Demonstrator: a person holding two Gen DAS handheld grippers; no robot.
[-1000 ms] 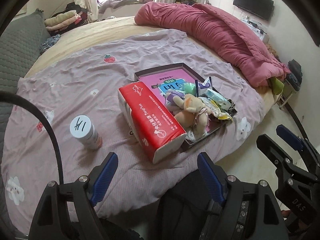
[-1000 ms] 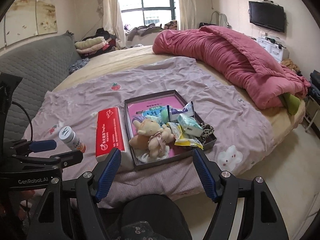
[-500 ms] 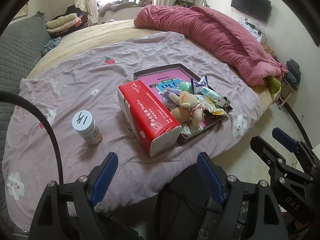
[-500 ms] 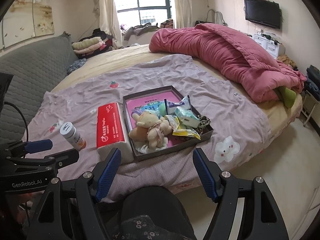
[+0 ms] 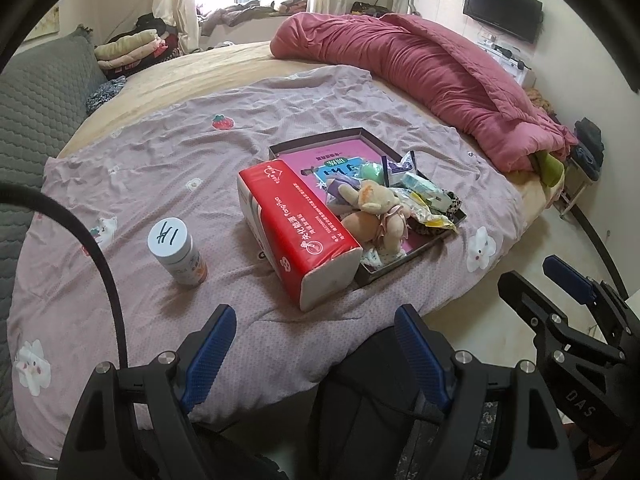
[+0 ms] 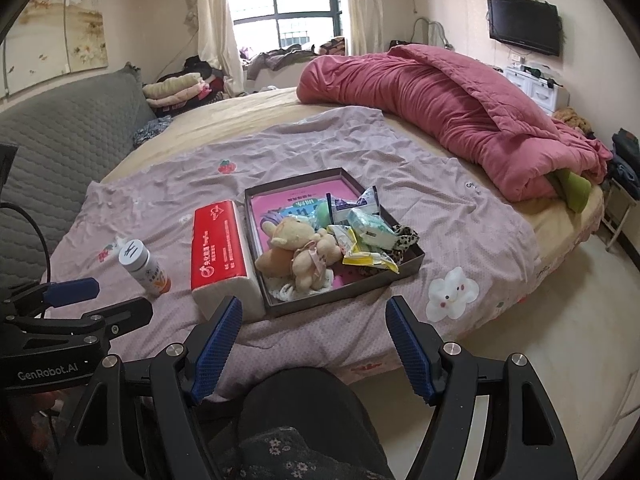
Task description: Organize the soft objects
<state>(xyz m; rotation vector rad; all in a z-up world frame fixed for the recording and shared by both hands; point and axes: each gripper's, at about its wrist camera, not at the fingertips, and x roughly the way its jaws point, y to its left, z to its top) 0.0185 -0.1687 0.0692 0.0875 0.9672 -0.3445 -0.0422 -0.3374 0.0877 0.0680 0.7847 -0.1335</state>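
A dark shallow box [image 6: 348,293] lies on the mauve sheet near the bed's front edge. It holds a tan teddy bear [image 6: 300,248], a pale tissue packet [image 6: 370,228], a yellow packet [image 6: 368,259] and a leopard-print piece [image 6: 406,240]. The bear [image 5: 376,216] and the box [image 5: 400,267] also show in the left wrist view. A red tissue pack [image 6: 218,240] [image 5: 296,220] lies against the box's left side. My right gripper [image 6: 314,308] is open and empty, short of the bed edge. My left gripper [image 5: 314,316] is open and empty too.
A white-capped bottle [image 5: 176,252] stands left of the red pack. A rolled pink quilt [image 6: 460,112] fills the bed's far right. A grey padded headboard [image 6: 60,148] lies left, and bare floor [image 6: 560,320] right. A person's knee [image 6: 304,420] sits below the grippers.
Both views have drifted slightly, and the bed looks a little farther off. Nothing on the bed has moved. Both grippers stay open and empty.
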